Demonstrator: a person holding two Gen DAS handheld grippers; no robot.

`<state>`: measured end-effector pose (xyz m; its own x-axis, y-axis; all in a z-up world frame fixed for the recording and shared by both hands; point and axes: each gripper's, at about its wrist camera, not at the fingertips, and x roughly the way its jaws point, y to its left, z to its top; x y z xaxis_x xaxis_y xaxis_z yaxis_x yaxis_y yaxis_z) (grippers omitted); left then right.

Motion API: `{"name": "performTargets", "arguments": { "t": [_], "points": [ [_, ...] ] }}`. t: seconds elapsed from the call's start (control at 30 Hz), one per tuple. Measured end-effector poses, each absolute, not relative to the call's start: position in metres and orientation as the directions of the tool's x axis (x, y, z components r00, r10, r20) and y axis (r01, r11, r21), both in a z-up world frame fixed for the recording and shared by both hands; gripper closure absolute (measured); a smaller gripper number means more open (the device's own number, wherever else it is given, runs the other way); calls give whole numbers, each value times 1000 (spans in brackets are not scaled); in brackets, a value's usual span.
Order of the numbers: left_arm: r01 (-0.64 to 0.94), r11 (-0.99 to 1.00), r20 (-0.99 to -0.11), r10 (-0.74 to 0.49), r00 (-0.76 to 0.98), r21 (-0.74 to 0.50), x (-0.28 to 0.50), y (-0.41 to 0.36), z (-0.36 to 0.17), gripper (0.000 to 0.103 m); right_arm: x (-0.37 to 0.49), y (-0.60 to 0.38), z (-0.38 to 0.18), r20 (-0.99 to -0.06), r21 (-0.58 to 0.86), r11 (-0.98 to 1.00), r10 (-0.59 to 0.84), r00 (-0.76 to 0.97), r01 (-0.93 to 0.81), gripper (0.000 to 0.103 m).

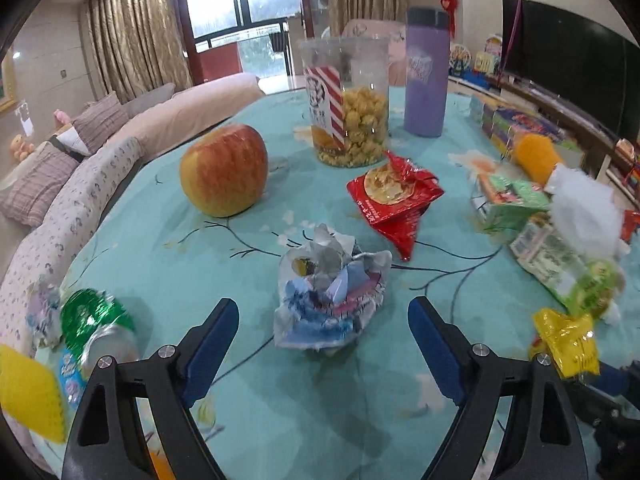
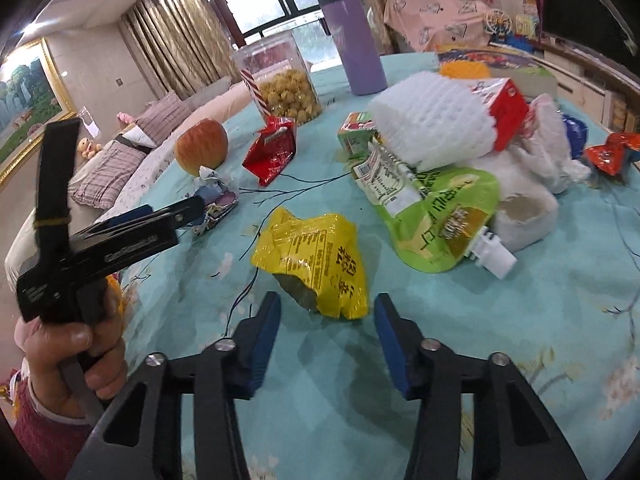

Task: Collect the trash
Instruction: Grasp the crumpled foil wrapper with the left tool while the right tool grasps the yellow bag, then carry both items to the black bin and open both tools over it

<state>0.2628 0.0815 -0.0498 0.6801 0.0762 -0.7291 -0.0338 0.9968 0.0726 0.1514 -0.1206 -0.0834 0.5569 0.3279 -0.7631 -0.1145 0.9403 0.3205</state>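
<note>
Crumpled silver-blue wrapper (image 1: pixel 330 294) lies on teal tablecloth (image 1: pixel 160 208) just ahead of left gripper (image 1: pixel 324 320), centred between its blue pads (image 1: pixel 212 344), untouched; jaws spread wide, nothing held. Yellow wrapper (image 2: pixel 314 258) sits just ahead of right gripper (image 2: pixel 328 328), near edge level with fingertips, slightly left of centre; jaws parted, not gripping.
</note>
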Motion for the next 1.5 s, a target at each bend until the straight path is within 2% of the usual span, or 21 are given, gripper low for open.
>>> {"name": "performTargets", "arguments": {
  "t": [0.07, 0.1, 0.13, 0.17, 0.23, 0.37, 0.67, 0.83, 1.13, 1.5],
  "points": [
    [-20, 997, -751, 71, 657, 76, 277, 80, -60, 41, 156, -122, -84, -767, 328, 937, 336, 547, -116, 80],
    [-13, 998, -763, 61, 644, 68, 281, 80, -65, 47, 158, -121, -86, -767, 331, 936, 340, 545, -119, 84],
    [-4, 999, -772, 44, 635, 54, 283, 80, -69, 61, 158, -122, -86, -766, 335, 934, 345, 542, -121, 90],
    [9, 1000, -777, 14, 629, 25, 285, 82, -72, 63, 157, -124, -86, -765, 336, 933, 348, 541, -125, 98],
    [14, 1000, -765, -2, 645, 9, 283, 85, -71, 71, 157, -124, -85, -764, 333, 935, 345, 545, -125, 98],
    [35, 998, -741, -62, 668, -52, 266, 90, -61, 78, 148, -137, -79, -748, 346, 931, 350, 563, -119, 98],
    [172, 970, -707, -242, 665, -170, 206, 51, -43, 83, 115, -189, -66, -721, 371, 926, 331, 609, -64, 98],
    [273, 944, -693, -323, 645, -185, 186, 17, -31, 84, 96, -227, -58, -710, 379, 925, 296, 638, -8, 98],
    [436, 884, -675, -427, 602, -171, 171, -56, -12, 84, 62, -300, -52, -712, 372, 920, 196, 674, 125, 98],
    [561, 817, -680, -486, 549, -132, 197, -135, -16, 84, 45, -373, -38, -708, 358, 897, 81, 701, 258, 98]
  ]
}}
